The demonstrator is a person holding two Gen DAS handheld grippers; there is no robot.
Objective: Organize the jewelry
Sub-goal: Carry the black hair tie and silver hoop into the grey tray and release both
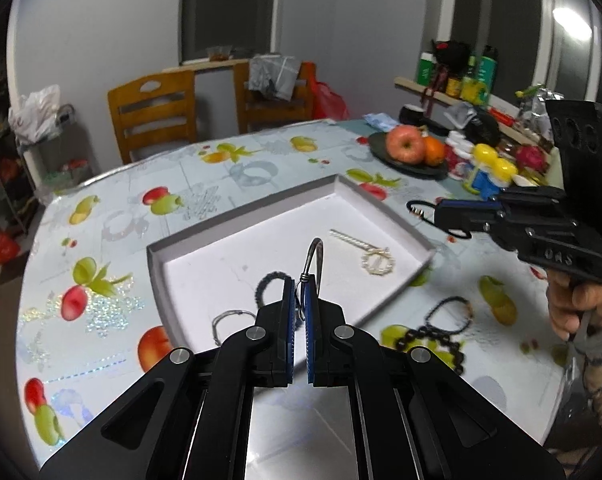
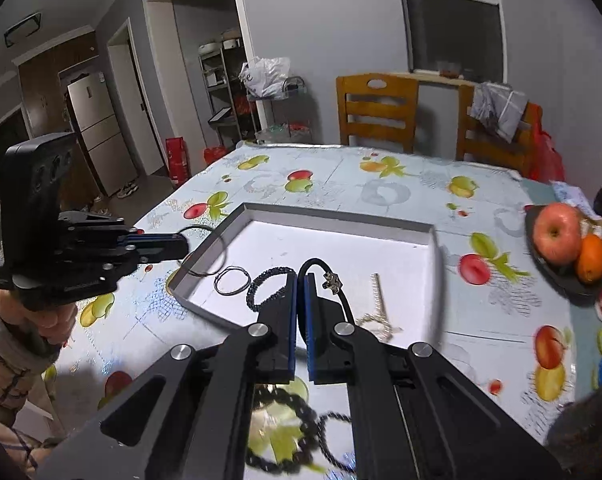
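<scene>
A thin silver bangle [image 1: 315, 262] is pinched in the nearly closed left gripper [image 1: 299, 292] over the white tray [image 1: 159, 264]. A black cord bracelet [image 2: 333, 280] is clamped in the closed right gripper [image 2: 299, 280] above that tray, where 3 pieces are seen: pearl brooch [image 1: 377, 262], dark beaded bracelet [image 2: 267, 286], wire ring [image 2: 232, 280].

The tablecloth [image 1: 229, 168] is pale blue with red, yellow and green fruit; the tray [image 1: 285, 240] is white inside, grey-rimmed.

left gripper [image 1: 300, 292] nearly closed above white tray [image 1: 161, 272], right gripper [image 2: 301, 280] pinched shut above its near edge
</scene>
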